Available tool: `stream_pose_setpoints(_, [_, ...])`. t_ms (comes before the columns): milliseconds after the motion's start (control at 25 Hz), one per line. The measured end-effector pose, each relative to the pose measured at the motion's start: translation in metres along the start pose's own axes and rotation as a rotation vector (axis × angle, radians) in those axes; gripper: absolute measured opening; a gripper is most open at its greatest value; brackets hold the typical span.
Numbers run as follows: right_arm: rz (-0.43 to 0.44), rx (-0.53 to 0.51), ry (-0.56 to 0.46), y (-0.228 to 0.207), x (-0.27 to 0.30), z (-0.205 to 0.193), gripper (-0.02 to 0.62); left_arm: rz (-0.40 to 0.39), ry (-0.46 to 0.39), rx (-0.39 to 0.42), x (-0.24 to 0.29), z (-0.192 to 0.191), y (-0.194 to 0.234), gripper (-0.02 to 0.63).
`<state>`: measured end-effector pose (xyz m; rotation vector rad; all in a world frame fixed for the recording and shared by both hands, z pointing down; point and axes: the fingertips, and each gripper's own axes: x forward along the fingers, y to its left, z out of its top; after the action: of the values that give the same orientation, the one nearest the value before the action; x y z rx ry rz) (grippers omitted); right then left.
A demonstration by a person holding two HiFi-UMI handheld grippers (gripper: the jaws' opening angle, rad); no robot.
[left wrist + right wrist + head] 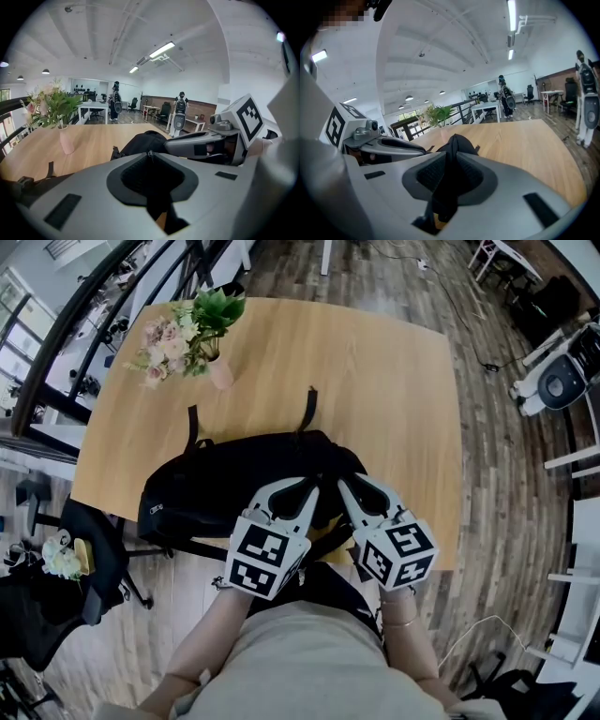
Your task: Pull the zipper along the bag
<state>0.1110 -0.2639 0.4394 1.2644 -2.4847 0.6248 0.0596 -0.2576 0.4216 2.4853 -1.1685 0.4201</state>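
A black bag (234, 484) lies on the wooden table (375, 381) near its front edge, straps pointing away. Both grippers meet at the bag's near right end, tips close together. My left gripper (312, 486) is shut; in the left gripper view its jaws (150, 153) pinch a dark tab with a small metal zipper piece showing at the tips. Beside it, my right gripper (343, 484) grips a raised fold of the bag's black fabric (457, 138), which fills the gap between its fingertips (452, 145). The zipper line itself is hidden under the grippers.
A pink vase of flowers (220, 371) stands at the table's far left. Dark office chairs (94, 559) sit off the left edge, and a white machine (562, 381) stands on the floor at right. The person's body is against the front edge.
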Motion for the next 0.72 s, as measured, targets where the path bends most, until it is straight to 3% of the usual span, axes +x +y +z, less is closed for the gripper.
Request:
stream_pose_setpoints(80, [0.0, -0.001, 0.003, 0.001, 0.0, 0.0, 0.074, -0.007, 0.003, 0.013, 0.001, 0.0, -0.002, 0.038])
stream_pose_setpoints(200, [0.002, 0.003, 0.005, 0.003, 0.0, 0.0, 0.072, -0.014, 0.015, 0.057, 0.004, 0.001, -0.006, 0.17])
stream_pose_setpoints(360, [0.002, 0.009, 0.002, 0.003, 0.0, 0.001, 0.072, 0.006, 0.001, 0.144, 0.004, 0.008, -0.01, 0.16])
stream_pose_setpoints(480, [0.002, 0.017, -0.001, 0.002, -0.001, 0.0, 0.072, -0.005, 0.014, 0.187, 0.005, 0.006, -0.014, 0.083])
stream_pose_setpoints(720, [0.009, 0.035, -0.008, 0.002, -0.001, 0.0, 0.072, -0.023, 0.075, 0.227, 0.014, -0.01, -0.015, 0.081])
